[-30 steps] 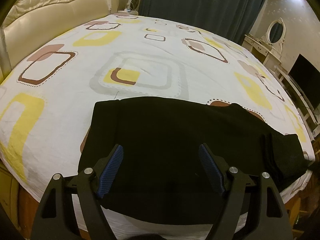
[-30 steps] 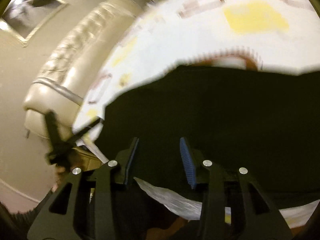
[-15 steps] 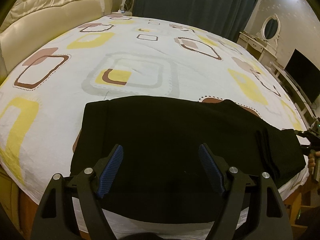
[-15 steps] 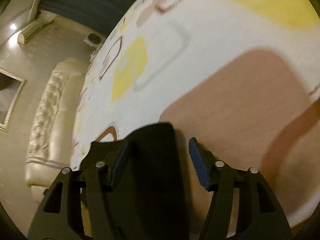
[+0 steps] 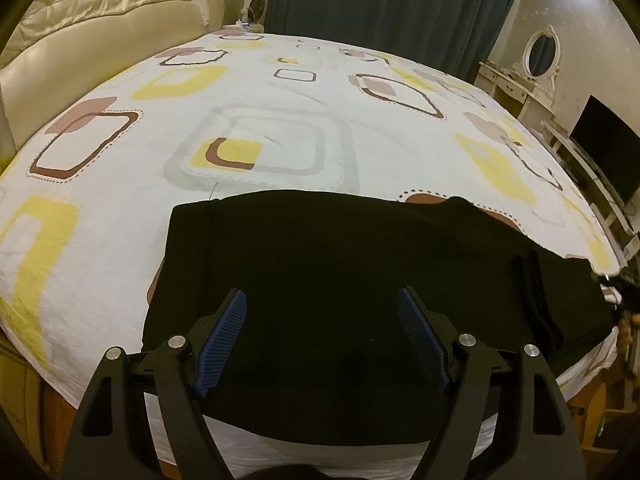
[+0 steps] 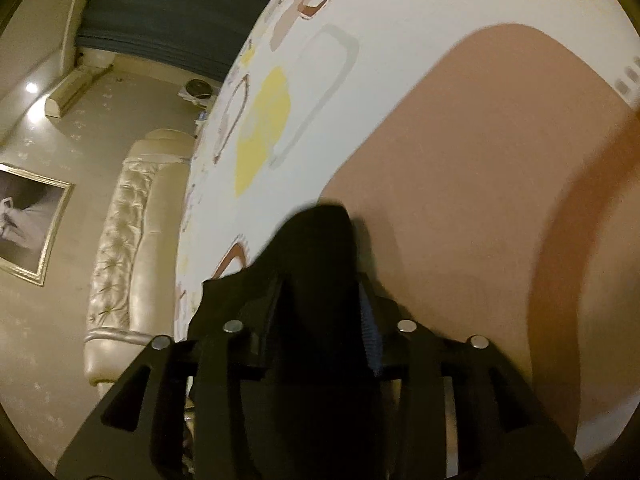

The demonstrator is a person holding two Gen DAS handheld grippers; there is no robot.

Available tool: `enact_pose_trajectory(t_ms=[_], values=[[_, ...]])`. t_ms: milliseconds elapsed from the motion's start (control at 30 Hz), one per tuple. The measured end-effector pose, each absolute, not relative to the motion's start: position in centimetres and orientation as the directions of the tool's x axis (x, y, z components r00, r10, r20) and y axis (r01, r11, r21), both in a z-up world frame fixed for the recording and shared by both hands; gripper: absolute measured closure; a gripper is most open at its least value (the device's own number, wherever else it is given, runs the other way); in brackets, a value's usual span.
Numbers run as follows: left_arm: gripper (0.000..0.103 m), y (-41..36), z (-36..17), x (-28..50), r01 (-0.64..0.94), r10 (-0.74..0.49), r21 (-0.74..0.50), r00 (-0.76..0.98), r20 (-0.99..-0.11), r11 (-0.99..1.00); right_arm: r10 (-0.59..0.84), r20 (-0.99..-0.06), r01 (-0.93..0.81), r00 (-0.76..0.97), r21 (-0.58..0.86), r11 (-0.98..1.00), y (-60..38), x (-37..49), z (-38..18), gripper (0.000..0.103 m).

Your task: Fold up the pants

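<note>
Left tool (image 5: 322, 334): held wide apart, empty, over the pants (image 5: 360, 280).
Right tool (image 6: 320, 312): opening around the pants' end; grip must be firmed before lifting.
Bed (image 5: 280, 112): fold laid flat.

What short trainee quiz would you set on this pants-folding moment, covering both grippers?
1. True or false: the left gripper is clamped on the black pants.
2. What is between the fingers of the right gripper? A) a pillow corner B) a bunched end of the black pants C) nothing
3. Fill in: the pants lie spread on a patterned ____ near the bed's front edge.

Key
1. False: its jaws stand wide apart above the cloth and nothing is pinched.
2. B: dark fabric fills the gap, and the jaws are opening at this moment.
3. bedsheet
</note>
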State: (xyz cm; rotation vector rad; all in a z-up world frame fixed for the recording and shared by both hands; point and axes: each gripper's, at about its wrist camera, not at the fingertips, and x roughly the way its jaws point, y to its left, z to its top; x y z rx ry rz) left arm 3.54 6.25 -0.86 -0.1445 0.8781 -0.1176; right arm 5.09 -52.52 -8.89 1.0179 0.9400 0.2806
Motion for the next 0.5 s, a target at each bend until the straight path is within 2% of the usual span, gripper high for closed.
enact_pose_trajectory(t_ms=[167, 200, 233, 300, 433, 500], values=[[0.026, 6.2, -0.8, 3.6, 0.040, -0.172, -0.190, 0.630, -0.757, 0.981, 0.627, -0.532, 0.191, 0.570, 0.827, 0.528, -52.2, 0.0, -9.2, 0.058], [0.026, 6.1, -0.8, 3.6, 0.044, -0.173, -0.187, 0.631, -0.756, 0.981, 0.617, -0.545, 0.192, 0.568, 0.816, 0.545, -52.2, -0.6, -9.3, 0.063], [0.026, 6.0, -0.7, 3.5, 0.049, -0.172, -0.183, 0.633, -0.755, 0.982, 0.595, -0.572, 0.200, 0.565, 0.794, 0.574, -52.0, -0.9, -9.4, 0.074], [0.026, 5.8, -0.7, 3.4, 0.057, -0.168, -0.171, 0.637, -0.752, 0.984, 0.562, -0.604, 0.212, 0.565, 0.764, 0.609, -51.5, -1.2, -9.7, 0.079], [0.026, 5.6, -0.8, 3.4, 0.065, -0.161, -0.155, 0.638, -0.753, 0.986, 0.517, -0.636, 0.227, 0.573, 0.729, 0.646, -50.7, -1.0, -9.6, 0.080], [0.026, 5.6, -0.8, 3.4, 0.065, -0.160, -0.154, 0.639, -0.752, 0.986, 0.515, -0.634, 0.235, 0.577, 0.732, 0.639, -50.8, -1.3, -9.2, 0.076]])
